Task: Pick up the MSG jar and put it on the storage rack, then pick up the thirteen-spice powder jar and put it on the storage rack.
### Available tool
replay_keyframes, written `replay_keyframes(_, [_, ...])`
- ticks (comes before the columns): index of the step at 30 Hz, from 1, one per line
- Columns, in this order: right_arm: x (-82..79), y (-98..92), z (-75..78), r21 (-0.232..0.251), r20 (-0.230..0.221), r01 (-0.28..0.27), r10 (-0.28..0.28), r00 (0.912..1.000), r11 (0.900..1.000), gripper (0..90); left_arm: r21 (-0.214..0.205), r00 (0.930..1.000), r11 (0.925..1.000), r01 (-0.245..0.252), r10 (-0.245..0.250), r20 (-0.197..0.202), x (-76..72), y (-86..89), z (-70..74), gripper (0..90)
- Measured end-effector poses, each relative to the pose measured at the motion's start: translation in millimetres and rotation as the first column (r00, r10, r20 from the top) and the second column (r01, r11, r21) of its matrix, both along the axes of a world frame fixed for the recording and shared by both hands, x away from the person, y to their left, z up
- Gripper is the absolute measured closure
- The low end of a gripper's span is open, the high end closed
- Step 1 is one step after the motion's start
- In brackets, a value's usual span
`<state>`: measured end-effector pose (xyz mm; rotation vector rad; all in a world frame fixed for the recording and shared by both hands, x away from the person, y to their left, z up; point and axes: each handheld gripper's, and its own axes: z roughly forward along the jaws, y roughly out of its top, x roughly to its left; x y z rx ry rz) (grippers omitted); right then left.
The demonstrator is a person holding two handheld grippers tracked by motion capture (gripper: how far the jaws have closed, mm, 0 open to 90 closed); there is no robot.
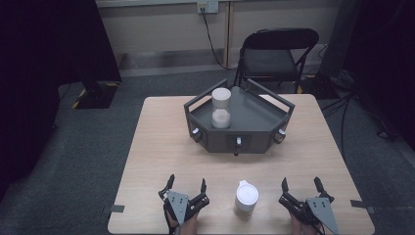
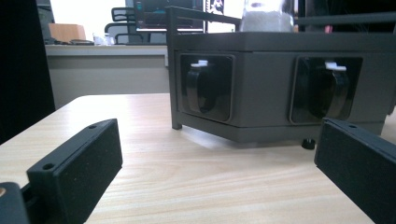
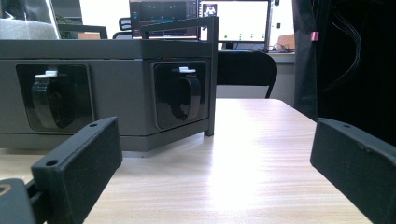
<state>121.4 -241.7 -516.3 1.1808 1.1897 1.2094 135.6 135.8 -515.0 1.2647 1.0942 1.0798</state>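
A dark grey hexagonal stand [image 1: 244, 128] with rails and front knobs sits at the back middle of the wooden table [image 1: 156, 147]. On it stands a clear hourglass-shaped jar [image 1: 221, 108] holding white material. A white lidded cup [image 1: 246, 197] stands near the front edge, between the two grippers. My left gripper [image 1: 186, 185] rests at the front left, open and empty. My right gripper [image 1: 301, 183] rests at the front right, open and empty. In the left gripper view the stand [image 2: 280, 84] faces the jaws with two black knobs [image 2: 201, 88]. The right gripper view shows the stand [image 3: 107, 93] at the left.
A black folding chair [image 1: 276, 54] stands behind the table. Tape marks [image 1: 116, 208] sit at the table's front corners. Cables [image 1: 342, 103] trail on the floor at the right. Bare tabletop lies between the stand and the grippers.
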Motion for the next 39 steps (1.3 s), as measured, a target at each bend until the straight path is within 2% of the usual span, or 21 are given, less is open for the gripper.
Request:
replay_keyframes(3, [0.0, -0.1, 0.0, 0.0, 0.0, 0.0, 0.0, 1.0, 1.0, 0.8, 0.019, 0.9998, 0.9998, -0.01, 0.01, 0.017, -2.0, -3.3, -2.4, 0.1])
replay_keyframes(5, [0.0, -0.1, 0.0, 0.0, 0.0, 0.0, 0.0, 1.0, 1.0, 0.8, 0.006, 0.9999, 1.0, -0.004, 0.004, 0.015, -1.8, -1.3, -2.5, 0.1])
replay_keyframes(32, [0.0, 0.4, 0.1, 0.001, -0.001, 0.002, -0.002, 1.0, 1.0, 0.8, 0.009, 0.9999, 1.0, 0.0, 0.0, 0.015, -1.9, -1.0, -2.4, 0.0])
replay_keyframes(39, [0.3, -4.7, 0.6, 0.0, -0.003, -0.028, 0.028, 0.9996, 0.9996, 0.0, 0.009, 0.9999, 1.0, -0.004, 0.004, 0.015, -2.0, -1.8, -2.3, 0.2])
